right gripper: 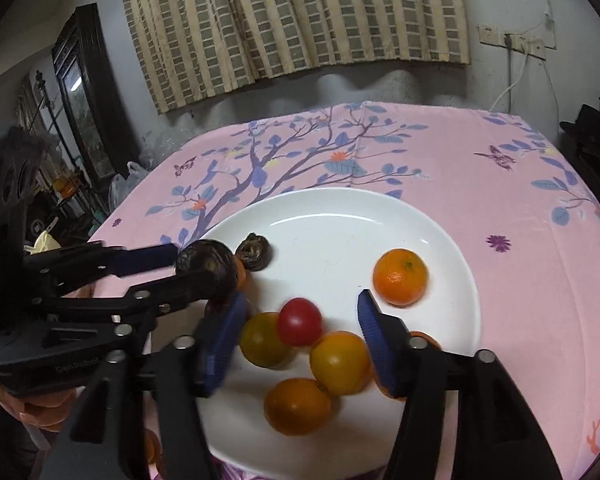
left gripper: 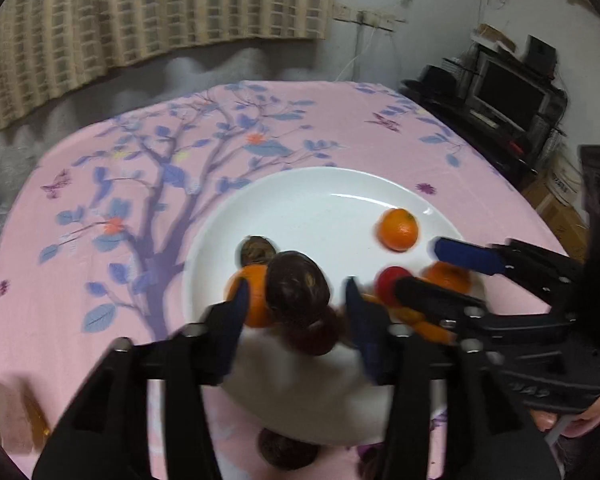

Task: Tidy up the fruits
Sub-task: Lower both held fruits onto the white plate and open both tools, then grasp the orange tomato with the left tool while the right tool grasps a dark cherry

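A white plate (left gripper: 320, 208) lies on the pink floral tablecloth and holds several fruits. My left gripper (left gripper: 296, 300) is open, its fingers on either side of a dark brown fruit (left gripper: 298, 284) at the plate's left rim; whether they touch it I cannot tell. An orange (left gripper: 252, 300) and a second dark fruit (left gripper: 258, 249) sit beside it. My right gripper (right gripper: 302, 320) is open above a red tomato (right gripper: 300, 322), yellow fruits (right gripper: 340, 362) and an orange fruit (right gripper: 298, 406). A lone orange (right gripper: 400, 277) lies at the plate's right.
The plate also shows in the right wrist view (right gripper: 340, 232). A dark fruit (left gripper: 286, 450) lies on the cloth below the plate's near rim. A curtain hangs on the wall behind the table. Dark shelves with a TV (left gripper: 508, 96) stand at the right.
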`<move>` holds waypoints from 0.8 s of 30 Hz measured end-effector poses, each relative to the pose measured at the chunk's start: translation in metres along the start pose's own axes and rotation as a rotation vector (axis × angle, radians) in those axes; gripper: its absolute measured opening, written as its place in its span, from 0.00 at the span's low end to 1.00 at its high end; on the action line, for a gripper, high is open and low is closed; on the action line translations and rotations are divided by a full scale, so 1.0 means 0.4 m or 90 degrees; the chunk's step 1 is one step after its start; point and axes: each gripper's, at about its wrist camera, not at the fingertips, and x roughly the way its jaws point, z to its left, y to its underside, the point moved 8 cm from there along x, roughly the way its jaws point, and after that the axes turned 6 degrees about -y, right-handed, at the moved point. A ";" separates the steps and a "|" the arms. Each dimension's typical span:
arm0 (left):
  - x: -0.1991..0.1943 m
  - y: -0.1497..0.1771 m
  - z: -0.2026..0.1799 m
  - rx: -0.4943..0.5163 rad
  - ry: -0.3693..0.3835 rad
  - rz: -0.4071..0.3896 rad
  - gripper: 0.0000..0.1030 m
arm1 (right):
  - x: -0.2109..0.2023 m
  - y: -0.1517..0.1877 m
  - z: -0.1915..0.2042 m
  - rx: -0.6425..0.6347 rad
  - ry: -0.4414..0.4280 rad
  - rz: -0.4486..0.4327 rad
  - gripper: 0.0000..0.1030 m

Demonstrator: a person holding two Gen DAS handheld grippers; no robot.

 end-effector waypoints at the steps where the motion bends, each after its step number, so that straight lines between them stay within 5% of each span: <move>1: -0.023 0.000 0.020 -0.013 -0.013 -0.017 0.82 | -0.019 -0.001 0.006 0.001 -0.004 -0.007 0.70; 2: -0.049 0.002 0.036 -0.024 -0.011 -0.032 0.93 | -0.041 -0.004 0.009 0.004 -0.005 -0.016 0.77; 6: -0.156 0.058 0.104 -0.065 -0.020 -0.058 0.95 | -0.138 0.023 0.048 0.007 -0.030 -0.029 0.82; 12: -0.227 0.233 0.157 -0.097 -0.026 -0.055 0.95 | -0.199 0.217 0.155 -0.065 -0.063 0.026 0.81; 17: -0.211 0.334 0.193 -0.123 -0.030 -0.017 0.95 | -0.209 0.363 0.189 -0.101 -0.050 0.092 0.49; 24: -0.247 0.354 0.206 -0.128 -0.023 -0.036 0.95 | -0.182 0.397 0.184 -0.096 -0.032 0.126 0.44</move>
